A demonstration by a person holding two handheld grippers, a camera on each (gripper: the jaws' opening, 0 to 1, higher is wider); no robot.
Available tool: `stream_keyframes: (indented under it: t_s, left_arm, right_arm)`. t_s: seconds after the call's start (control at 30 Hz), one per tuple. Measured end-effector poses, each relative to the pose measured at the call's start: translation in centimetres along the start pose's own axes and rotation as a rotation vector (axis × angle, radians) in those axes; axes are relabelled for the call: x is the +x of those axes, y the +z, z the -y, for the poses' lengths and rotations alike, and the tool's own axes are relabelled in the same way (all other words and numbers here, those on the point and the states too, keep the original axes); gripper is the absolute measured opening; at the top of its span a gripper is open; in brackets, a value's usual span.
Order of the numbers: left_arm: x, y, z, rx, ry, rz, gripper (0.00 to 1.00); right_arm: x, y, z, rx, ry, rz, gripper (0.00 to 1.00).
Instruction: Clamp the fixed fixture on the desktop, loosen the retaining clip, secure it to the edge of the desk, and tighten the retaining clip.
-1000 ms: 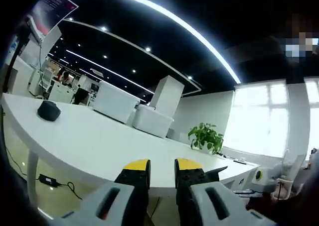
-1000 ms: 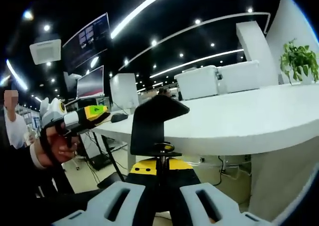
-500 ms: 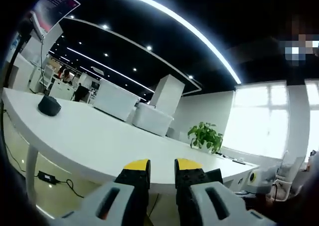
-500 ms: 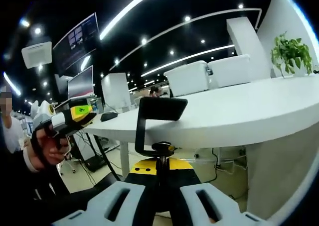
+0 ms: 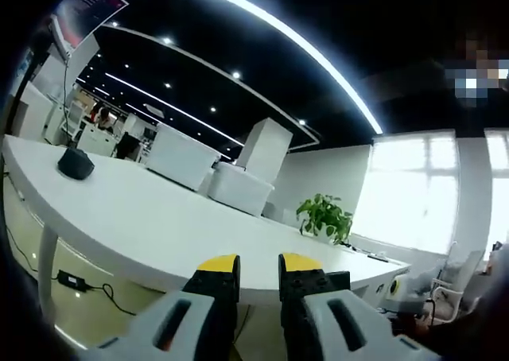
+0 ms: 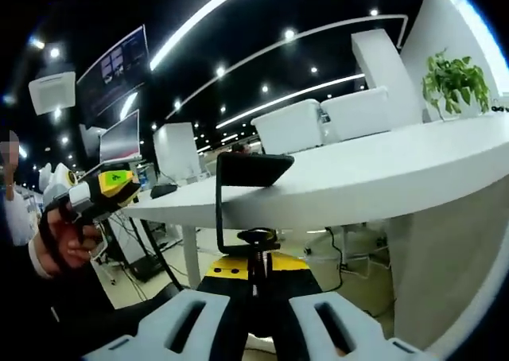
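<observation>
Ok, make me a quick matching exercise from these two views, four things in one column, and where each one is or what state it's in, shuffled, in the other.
Things:
1. black clamp fixture
2. potted plant
3. right hand-held gripper
4. left hand-held gripper

Places or states:
A. jaws apart with nothing between them
B. standing far back on the white desk
C. hooked over the near edge of the desk
D. shut on the clamp's screw

Pairs: 1-C, 2-B, 3-D, 4-A

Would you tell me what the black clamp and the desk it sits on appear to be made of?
The clamp looks like matte black painted metal or hard plastic: flat dull faces, a threaded screw below. The desk looks like smooth white laminate or coated board, with an even sheen and no grain. The right tongs grip the screw.
</observation>
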State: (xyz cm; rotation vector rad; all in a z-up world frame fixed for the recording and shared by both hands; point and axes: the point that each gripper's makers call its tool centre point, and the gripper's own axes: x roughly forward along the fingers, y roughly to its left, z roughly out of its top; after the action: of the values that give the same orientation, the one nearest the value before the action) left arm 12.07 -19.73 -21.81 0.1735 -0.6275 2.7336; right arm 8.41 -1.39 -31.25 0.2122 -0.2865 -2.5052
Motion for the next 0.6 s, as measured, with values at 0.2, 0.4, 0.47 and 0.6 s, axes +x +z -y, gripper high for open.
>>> stream_keyframes:
  t_s: [0.2,0.4,0.47,0.6]
  left_arm:
    - [0.1,-0.2,0.1,-0.004,-0.004,-0.005,0.19]
    - [0.1,-0.4,0.5,-0.003,-0.023,-0.009,0.19]
    - [0.1,-0.4,0.5,-0.004,-0.025,-0.009,0.19]
    - [0.2,-0.5,0.7,-0.004,-0.032,-0.01,0.19]
  right_arm:
    - [0.3,-0.3,0.4,0.034,0.0,-0.014,0.05]
    - [0.8,-0.7,1.5,0.141,-0.004,-0.01,0.04]
    - [0.8,-0.7,1.9,0.135,-0.011,-0.011,0.04]
    - [1.0,-0.6,2.1,0.129,-0.016,-0.012,0.04]
